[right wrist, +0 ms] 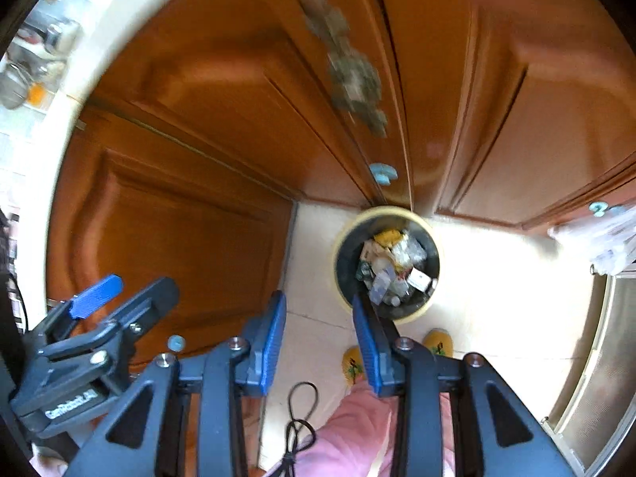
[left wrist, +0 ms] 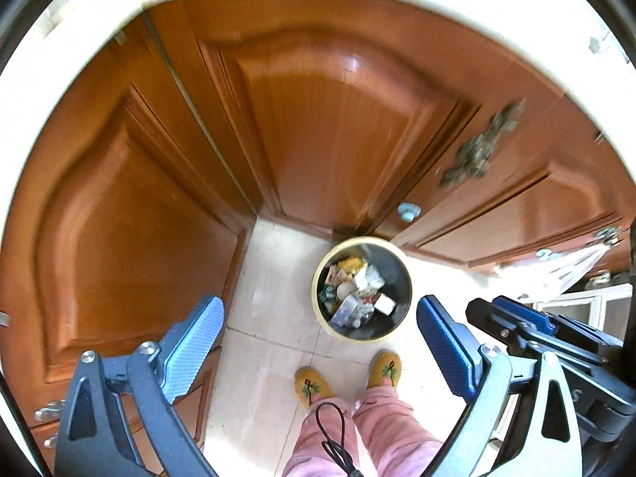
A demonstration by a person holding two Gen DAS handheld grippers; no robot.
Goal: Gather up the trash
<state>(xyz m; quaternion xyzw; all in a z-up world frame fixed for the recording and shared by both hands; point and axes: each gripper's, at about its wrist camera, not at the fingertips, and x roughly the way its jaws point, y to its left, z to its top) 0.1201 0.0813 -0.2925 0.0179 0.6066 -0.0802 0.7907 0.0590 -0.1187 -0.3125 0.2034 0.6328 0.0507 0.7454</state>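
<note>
Okay, going view by view.

Left wrist view
- left gripper [left wrist: 320, 342]: pointing steeply down at the floor, fingers [left wrist: 190, 351] standing wide apart, released, gripping nothing.
- trash bin [left wrist: 318, 298]: round, cream rim, dark inside, sitting on the pale tiled floor [left wrist: 270, 298] just in front of the corner where the wooden cabinet doors [left wrist: 326, 119] are meeting.
- trash [left wrist: 357, 290]: papers, wrappers and small packets lying piled inside the bin, filling most of the bottom.
- person: standing just behind the bin, pink trousers [left wrist: 377, 429] and yellow slippers [left wrist: 383, 369] showing between the fingers, toes near the bin rim but not touching it.
- black cable [left wrist: 332, 429]: hanging over the trouser legs.
- right gripper [left wrist: 516, 326]: showing at the right edge, beside the left one.
- knob [left wrist: 408, 211]: pale blue, sitting on a door just above the bin.

Right wrist view
- right gripper [right wrist: 320, 326]: also pointing steeply down, fingers [right wrist: 270, 342] standing partly apart with only floor showing in the gap, released, gripping nothing.
- trash bin [right wrist: 342, 278]: lying just beyond the right fingertip, which is overlapping its near rim in the picture; contact cannot be told.
- trash [right wrist: 393, 266]: sitting heaped inside the bin.
- left gripper [right wrist: 99, 298]: showing at lower left, blue pad up.
- blur: doors and ornament smearing.
</note>
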